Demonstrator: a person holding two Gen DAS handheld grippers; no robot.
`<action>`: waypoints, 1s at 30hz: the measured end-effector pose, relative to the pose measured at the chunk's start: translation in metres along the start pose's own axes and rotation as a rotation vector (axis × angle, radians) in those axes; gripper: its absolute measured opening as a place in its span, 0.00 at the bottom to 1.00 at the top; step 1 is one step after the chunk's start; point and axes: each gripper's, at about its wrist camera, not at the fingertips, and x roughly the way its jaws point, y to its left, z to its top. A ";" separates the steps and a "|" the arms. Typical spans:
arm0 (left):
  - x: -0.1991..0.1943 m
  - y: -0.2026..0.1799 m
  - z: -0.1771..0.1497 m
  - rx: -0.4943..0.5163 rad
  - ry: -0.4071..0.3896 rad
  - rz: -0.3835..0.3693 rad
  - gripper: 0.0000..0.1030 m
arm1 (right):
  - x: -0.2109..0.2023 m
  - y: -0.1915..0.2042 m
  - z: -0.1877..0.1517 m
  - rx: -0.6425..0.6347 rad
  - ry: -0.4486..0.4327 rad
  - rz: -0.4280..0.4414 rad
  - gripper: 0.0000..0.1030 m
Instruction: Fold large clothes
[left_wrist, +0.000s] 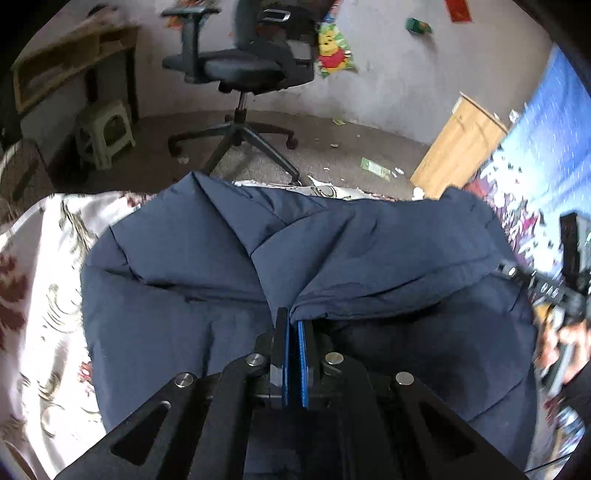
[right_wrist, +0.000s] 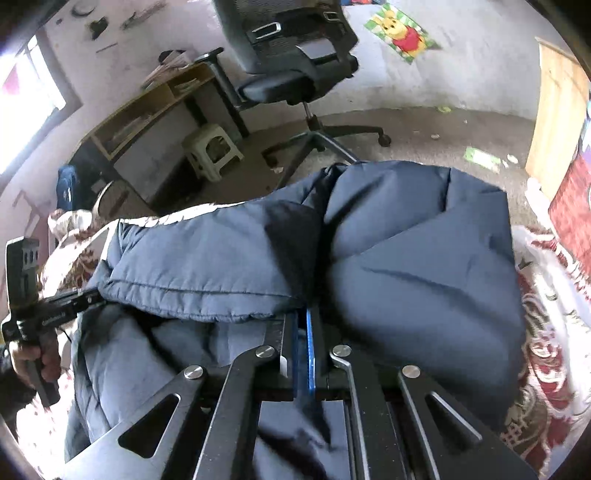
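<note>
Left wrist view: the left claw (left_wrist: 293, 325) is pinched tight on a fold of the navy puffer jacket (left_wrist: 207, 258), which lies bunched on a floral bedspread (left_wrist: 40, 280). The right claw's handle shows blurred at the far right.

Right wrist view: the right claw (right_wrist: 301, 321) also grips a jacket edge. Only here do you get the window (right_wrist: 26, 92), desk (right_wrist: 147, 107) and a hand (right_wrist: 35, 363) holding the left claw.

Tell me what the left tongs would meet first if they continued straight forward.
The left tongs already pinch the navy padded jacket; straight ahead is more of it, probably the raised fold. Depth is unclear.
</note>
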 end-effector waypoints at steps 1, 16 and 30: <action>-0.003 -0.002 0.000 0.018 -0.006 0.002 0.04 | -0.007 0.003 0.002 -0.019 -0.003 -0.005 0.04; -0.010 -0.015 -0.015 0.104 -0.039 0.025 0.04 | 0.058 0.066 0.067 -0.052 0.107 0.127 0.04; -0.008 -0.066 0.010 0.157 -0.035 -0.126 0.05 | 0.061 0.041 0.031 -0.110 0.172 0.149 0.00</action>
